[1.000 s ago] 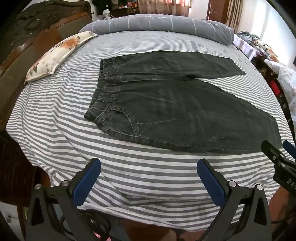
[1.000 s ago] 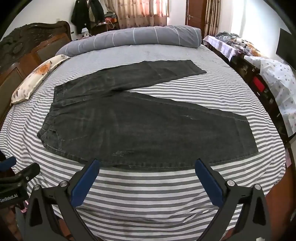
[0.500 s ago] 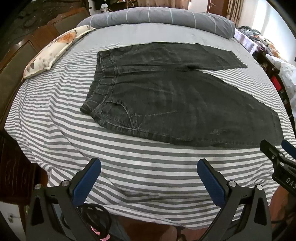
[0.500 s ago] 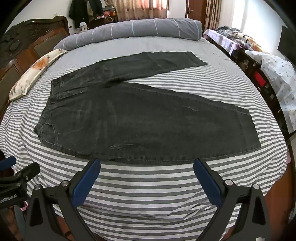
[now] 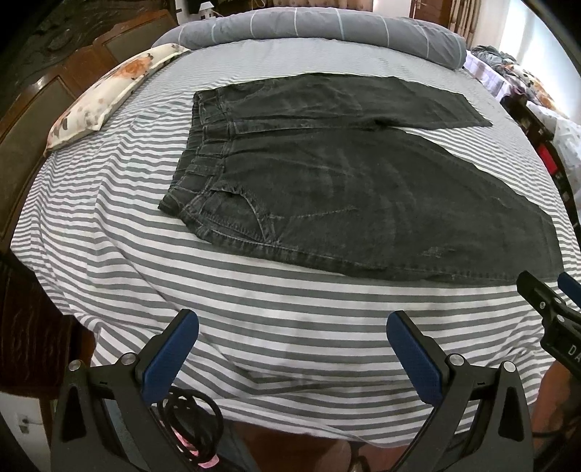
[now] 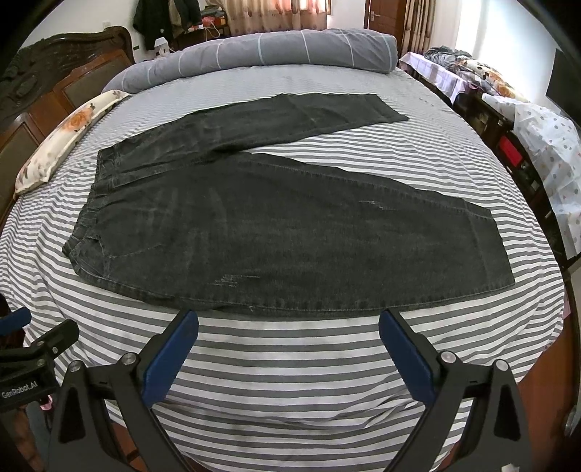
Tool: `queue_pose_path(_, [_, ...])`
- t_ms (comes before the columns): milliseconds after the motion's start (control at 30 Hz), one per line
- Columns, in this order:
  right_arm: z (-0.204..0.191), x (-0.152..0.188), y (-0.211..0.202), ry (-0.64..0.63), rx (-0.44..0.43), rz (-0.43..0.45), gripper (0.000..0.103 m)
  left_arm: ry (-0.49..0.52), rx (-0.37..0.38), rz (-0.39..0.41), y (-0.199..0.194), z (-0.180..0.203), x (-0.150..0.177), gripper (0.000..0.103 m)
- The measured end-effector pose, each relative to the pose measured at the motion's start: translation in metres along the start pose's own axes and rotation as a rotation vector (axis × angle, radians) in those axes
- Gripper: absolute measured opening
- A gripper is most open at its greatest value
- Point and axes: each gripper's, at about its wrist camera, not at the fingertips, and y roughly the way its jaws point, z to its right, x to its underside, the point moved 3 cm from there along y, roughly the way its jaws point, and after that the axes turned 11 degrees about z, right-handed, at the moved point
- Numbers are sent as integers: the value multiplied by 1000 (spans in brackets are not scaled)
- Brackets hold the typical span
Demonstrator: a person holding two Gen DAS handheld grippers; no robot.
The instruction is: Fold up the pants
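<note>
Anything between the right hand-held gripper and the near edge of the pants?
Only bare striped bedsheet lies between the right hand-held gripper and the pants, per the right wrist view.

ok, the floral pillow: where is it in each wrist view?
Left wrist: floral pillow upper left, along the headboard side, left of the pants waistband.
Right wrist: floral pillow far left edge, mid-height, up-left of the waistband.
Shared landmark: the rolled grey duvet across the far end of the bed.
</note>
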Motion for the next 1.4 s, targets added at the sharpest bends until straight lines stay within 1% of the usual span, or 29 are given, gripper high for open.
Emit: queue_pose_path(1400, [0, 1, 3, -1, -1, -8, 98, 4, 3, -4, 2, 1, 2, 103])
